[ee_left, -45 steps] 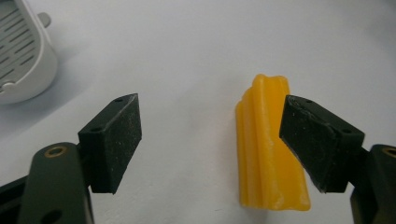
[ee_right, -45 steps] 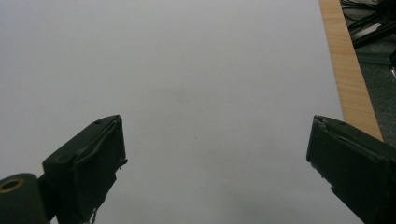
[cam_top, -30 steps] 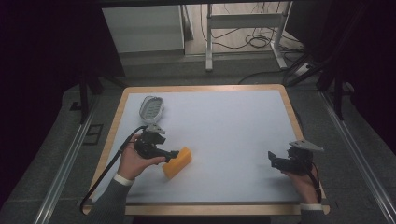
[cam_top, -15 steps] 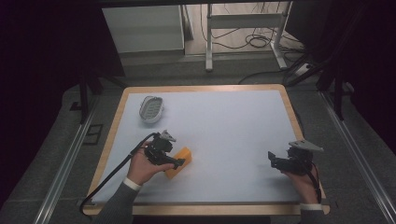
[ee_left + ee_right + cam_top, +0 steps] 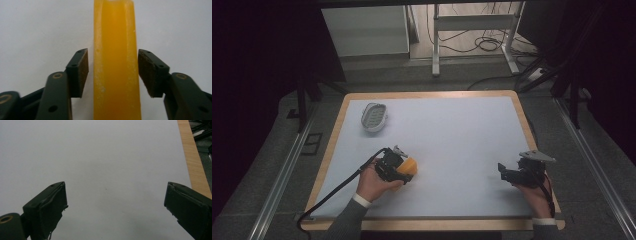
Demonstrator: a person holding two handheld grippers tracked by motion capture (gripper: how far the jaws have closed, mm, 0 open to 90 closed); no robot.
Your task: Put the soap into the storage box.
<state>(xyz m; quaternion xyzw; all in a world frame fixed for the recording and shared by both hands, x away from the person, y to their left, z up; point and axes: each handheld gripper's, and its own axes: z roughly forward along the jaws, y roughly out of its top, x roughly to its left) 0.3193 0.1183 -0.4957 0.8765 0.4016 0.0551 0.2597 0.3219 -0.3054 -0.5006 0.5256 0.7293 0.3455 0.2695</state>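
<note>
Nearest the person, the left gripper (image 5: 113, 72) has its jaws spread on either side of a yellow block (image 5: 116, 62), with a thin gap showing at each pad, so nothing is gripped yet. The block lies on the white table (image 5: 462, 130) near its front left, just ahead of the left hand (image 5: 374, 184). The risk here is in the closing: the block is long and narrow, and the pads sit near one end of it, so an off-centre squeeze could swing the far end round or let the piece slip out. It also looks smooth, maybe waxy, which would make a light pinch slide. Over at the front right, the right gripper (image 5: 512, 175) rests with its jaws wide apart above bare table, holding nothing and well apart from the block. Farthest off, a small white dish (image 5: 374, 116) sits near the back left corner
</note>
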